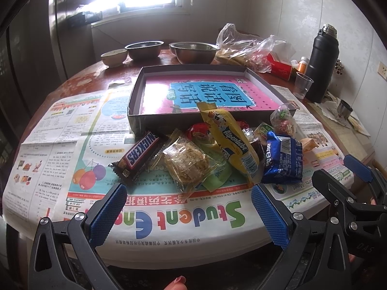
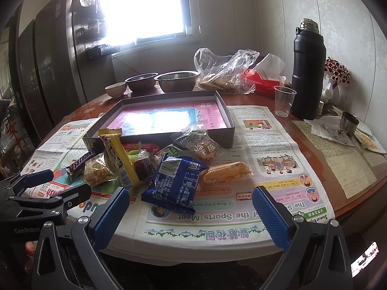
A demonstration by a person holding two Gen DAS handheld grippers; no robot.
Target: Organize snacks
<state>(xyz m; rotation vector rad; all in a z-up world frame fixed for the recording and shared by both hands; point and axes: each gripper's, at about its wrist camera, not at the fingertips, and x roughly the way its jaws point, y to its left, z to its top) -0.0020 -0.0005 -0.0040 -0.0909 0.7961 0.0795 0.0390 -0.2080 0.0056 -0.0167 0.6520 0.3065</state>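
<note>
A pile of snacks lies on newspaper in front of a shallow grey box (image 1: 135,101) (image 2: 229,125) lined with a pink book. The pile holds a Snickers bar (image 1: 137,155) (image 2: 83,162), a clear-wrapped cake (image 1: 186,163), a yellow Alpenliebe stick (image 1: 232,142) (image 2: 118,154), a blue packet (image 1: 283,160) (image 2: 176,181) and an orange packet (image 2: 227,172). My left gripper (image 1: 188,201) is open and empty just short of the pile. My right gripper (image 2: 191,204) is open and empty, with the blue packet just beyond its fingertips.
Behind the box stand two steel bowls (image 1: 196,52) (image 1: 144,48), a small ceramic bowl (image 1: 113,56), plastic bags (image 2: 225,72), a red tissue box (image 2: 263,79), a plastic cup (image 2: 284,101) and a black thermos (image 2: 307,72). Papers and a metal cup (image 2: 348,122) lie at right.
</note>
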